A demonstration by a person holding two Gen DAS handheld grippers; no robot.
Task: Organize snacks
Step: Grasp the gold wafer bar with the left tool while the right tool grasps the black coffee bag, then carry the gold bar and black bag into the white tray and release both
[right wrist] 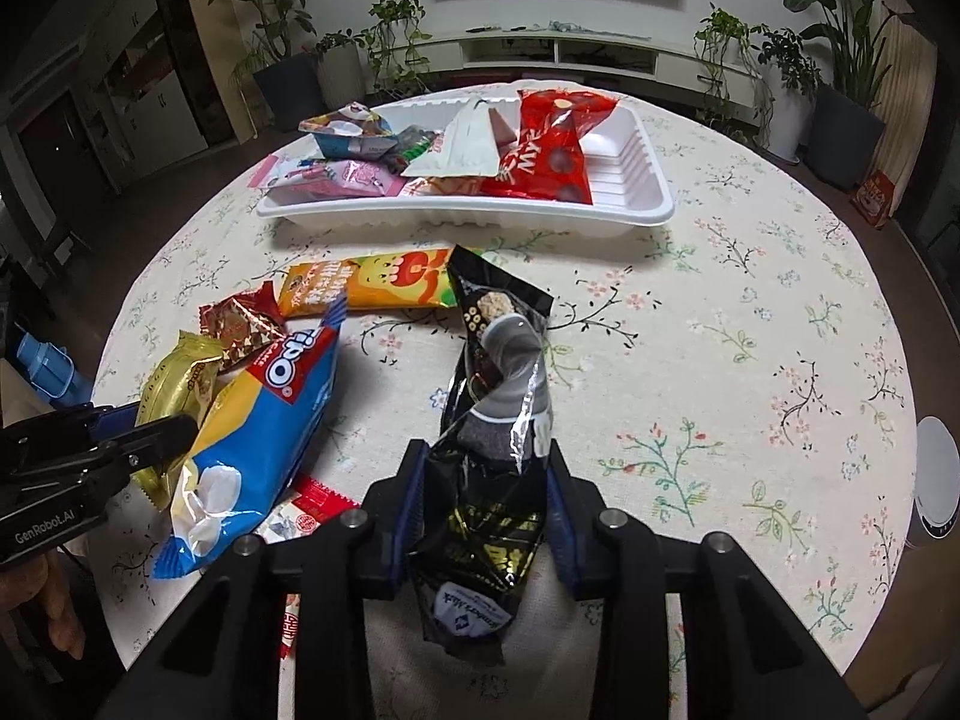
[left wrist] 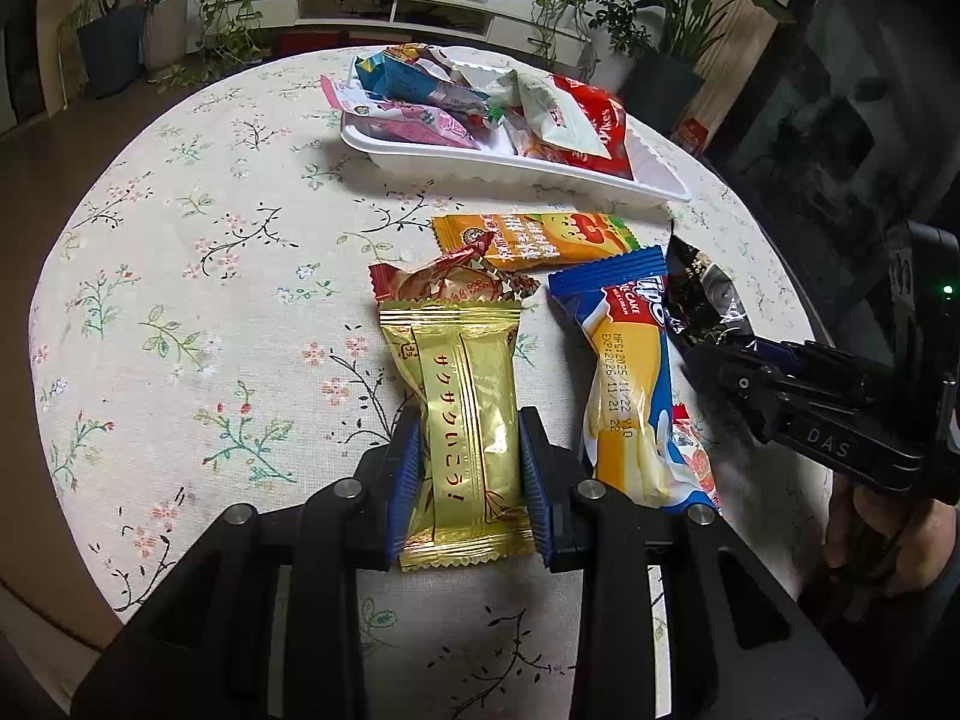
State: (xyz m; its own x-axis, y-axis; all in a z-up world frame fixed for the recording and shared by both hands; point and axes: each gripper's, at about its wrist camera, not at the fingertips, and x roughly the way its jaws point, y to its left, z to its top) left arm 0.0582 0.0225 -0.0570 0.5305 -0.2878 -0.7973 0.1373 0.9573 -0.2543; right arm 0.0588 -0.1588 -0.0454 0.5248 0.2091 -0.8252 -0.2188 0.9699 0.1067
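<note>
A matt cream floral cotton-like cloth (left wrist: 198, 276) covers the bench. The gold foil snack packet (left wrist: 465, 420) gleams, glossy and creased. The black film snack wrapper (right wrist: 492, 420) is shiny and crinkled. The white ribbed plastic tray (right wrist: 636, 204) looks smooth, semi-gloss. The blue-and-yellow plastic cake wrapper (left wrist: 630, 372) is glossy.

Gold wrapper (left wrist: 465, 420), black-and-gold packet (right wrist: 492, 450), white tray (right wrist: 468, 219), cream floral tablecloth (right wrist: 750, 330).
</note>
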